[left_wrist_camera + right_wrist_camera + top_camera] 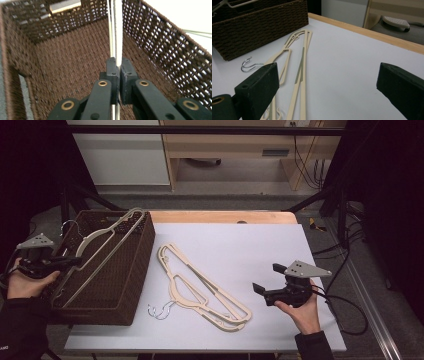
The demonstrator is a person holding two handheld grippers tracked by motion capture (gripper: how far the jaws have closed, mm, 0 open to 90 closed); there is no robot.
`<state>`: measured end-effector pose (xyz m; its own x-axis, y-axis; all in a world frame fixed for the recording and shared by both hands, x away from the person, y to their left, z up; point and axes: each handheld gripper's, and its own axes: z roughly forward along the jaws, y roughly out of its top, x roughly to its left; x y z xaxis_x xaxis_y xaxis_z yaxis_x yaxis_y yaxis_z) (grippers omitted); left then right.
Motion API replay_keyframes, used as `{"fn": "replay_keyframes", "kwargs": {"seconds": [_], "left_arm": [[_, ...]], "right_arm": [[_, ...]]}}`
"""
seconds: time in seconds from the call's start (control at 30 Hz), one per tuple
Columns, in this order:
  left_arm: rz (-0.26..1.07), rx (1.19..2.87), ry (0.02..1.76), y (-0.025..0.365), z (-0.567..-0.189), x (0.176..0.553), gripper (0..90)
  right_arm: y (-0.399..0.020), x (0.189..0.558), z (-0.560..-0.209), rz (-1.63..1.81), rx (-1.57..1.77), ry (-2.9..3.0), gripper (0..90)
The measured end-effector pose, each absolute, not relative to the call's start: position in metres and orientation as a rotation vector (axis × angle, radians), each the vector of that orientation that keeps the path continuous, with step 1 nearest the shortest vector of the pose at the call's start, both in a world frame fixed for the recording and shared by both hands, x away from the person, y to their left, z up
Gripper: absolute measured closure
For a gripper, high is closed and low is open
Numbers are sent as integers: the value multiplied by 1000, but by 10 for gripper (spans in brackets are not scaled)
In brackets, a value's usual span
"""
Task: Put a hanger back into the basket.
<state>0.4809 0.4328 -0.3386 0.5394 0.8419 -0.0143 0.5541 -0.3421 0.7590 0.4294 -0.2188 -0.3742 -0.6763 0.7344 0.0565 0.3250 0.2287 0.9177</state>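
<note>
Your left gripper [117,65] is clamped on a cream hanger [107,237], lowering it into the brown basket [136,270] at the left. Right gripper [266,279] waits with jaws spread, holding nothing. Next: set it flat, release, fetch the hangers [202,290] mid-table.

Cream hanger [107,240] tilted inside basket [131,270]

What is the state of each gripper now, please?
Left gripper: closed on a cream hanger over the brown basket.
Right gripper: open, holding nothing, above the table.
</note>
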Motion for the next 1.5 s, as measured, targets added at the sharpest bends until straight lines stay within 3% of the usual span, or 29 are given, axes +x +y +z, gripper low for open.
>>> {"fn": "replay_keyframes", "kwargs": {"seconds": [0.37,0.6,0.9,1.17,1.5], "left_arm": [[473,2117,1217,416,-370,498,863],[545,2085,1400,430,-376,502,794],[568,2051,1496,446,-376,496,709],[606,1926,1410,441,-361,477,637],[658,1768,1175,401,-341,438,354]], "right_arm": [[-215,431,-377,1421,967,2143,47],[-211,432,-380,1416,964,2161,49],[-204,433,-381,1409,948,2184,55],[-199,435,-377,1412,931,2185,56],[-183,440,-373,1448,903,2194,55]]}}
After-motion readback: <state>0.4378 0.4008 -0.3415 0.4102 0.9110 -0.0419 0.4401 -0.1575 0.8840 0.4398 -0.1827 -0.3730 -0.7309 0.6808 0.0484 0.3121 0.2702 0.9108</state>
